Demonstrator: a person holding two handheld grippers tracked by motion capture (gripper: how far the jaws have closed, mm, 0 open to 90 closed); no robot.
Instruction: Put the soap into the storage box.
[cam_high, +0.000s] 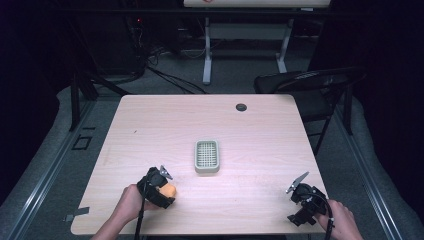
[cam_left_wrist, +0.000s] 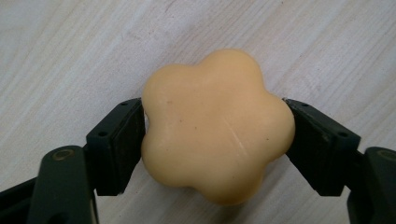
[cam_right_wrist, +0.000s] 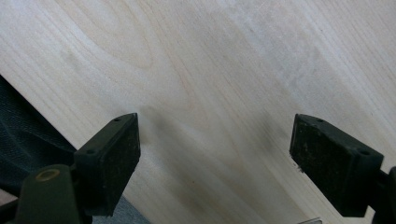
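Table (cam_high: 260, 125): pale wood, bare but for a few things, so both hands have room to work.
Soap dish (cam_high: 206, 156): grey, slotted, at the table's middle; probably where the soap is bound.
Left gripper (cam_left_wrist: 212, 135): near the front left edge, both pads against the flower-shaped soap bar (cam_left_wrist: 217, 126), which lies flat on the wood between them for a sideways pinch.
Right gripper (cam_right_wrist: 215, 154): jaws wide apart, nothing between them, parked over the front right edge, apparently waiting.
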